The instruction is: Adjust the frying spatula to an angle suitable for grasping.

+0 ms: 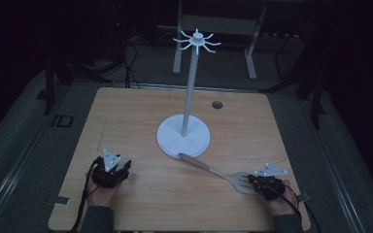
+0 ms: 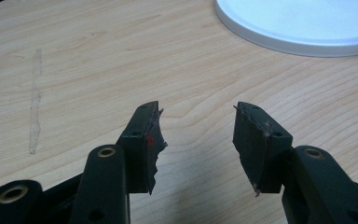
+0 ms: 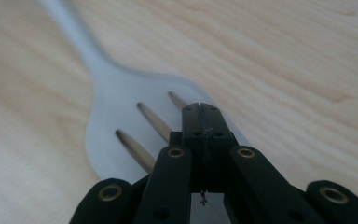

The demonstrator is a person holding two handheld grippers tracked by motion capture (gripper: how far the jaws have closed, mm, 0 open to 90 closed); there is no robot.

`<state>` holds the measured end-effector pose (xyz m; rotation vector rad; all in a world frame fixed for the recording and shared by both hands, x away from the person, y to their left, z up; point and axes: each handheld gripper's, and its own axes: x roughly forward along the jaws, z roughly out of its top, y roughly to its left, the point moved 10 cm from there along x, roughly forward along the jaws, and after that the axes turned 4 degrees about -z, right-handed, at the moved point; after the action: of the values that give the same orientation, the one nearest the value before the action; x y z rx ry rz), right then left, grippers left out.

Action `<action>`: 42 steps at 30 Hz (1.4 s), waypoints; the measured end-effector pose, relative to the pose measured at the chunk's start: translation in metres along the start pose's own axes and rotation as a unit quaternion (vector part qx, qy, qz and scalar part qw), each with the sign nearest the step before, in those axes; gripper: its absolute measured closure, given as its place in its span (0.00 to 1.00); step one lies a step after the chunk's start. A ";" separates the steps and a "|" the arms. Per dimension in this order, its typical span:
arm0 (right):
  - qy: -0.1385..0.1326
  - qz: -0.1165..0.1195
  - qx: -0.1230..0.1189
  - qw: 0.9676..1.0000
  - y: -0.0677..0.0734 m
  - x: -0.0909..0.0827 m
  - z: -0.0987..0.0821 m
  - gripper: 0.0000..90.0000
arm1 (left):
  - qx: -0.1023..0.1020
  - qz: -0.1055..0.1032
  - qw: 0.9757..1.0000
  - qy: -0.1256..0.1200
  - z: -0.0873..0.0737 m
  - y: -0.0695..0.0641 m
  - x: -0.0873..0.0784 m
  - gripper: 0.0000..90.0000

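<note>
A light wood table [image 1: 126, 116] is carrying everything. A white stand [image 1: 184, 133] is sitting near its centre, a round base with a tall pole rising to a crown of curved hooks [image 1: 196, 41]. A slotted spatula [image 1: 218, 173] is lying flat in front of the base, its wooden handle tip pointing at the base rim and its pale head [image 3: 116, 126] toward the right near corner. The left gripper [image 1: 117, 171] is resting at the left near side, its fingers [image 2: 144, 140] spread apart over bare wood (nothing between them). The right gripper [image 1: 255, 181] is hovering at the spatula head, its fingers [image 3: 200, 126] pressed together; whether they are touching the head, I cannot tell.
</note>
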<state>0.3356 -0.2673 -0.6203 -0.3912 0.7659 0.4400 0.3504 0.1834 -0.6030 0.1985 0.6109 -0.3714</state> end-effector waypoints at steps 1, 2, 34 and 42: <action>0.001 0.003 -0.002 1.000 0.003 -0.002 -0.002 1.00 | 0.000 0.000 1.000 0.001 0.000 0.000 0.000 0.57; 0.001 0.006 -0.004 1.000 0.006 -0.004 -0.003 1.00 | 0.000 -0.001 1.000 -0.001 0.000 0.000 0.000 0.57; -0.005 0.038 -0.078 0.996 0.038 -0.008 0.068 0.88 | -0.017 -0.002 1.000 -0.008 0.001 0.003 -0.001 0.56; 0.000 0.032 -0.089 0.996 0.036 -0.008 0.096 0.77 | -0.015 0.001 1.000 0.002 -0.002 0.004 0.001 0.56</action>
<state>0.3671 -0.1920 -0.5576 -0.5333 0.7424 0.5714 0.3520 0.1873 -0.6049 0.1707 0.6205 -0.3596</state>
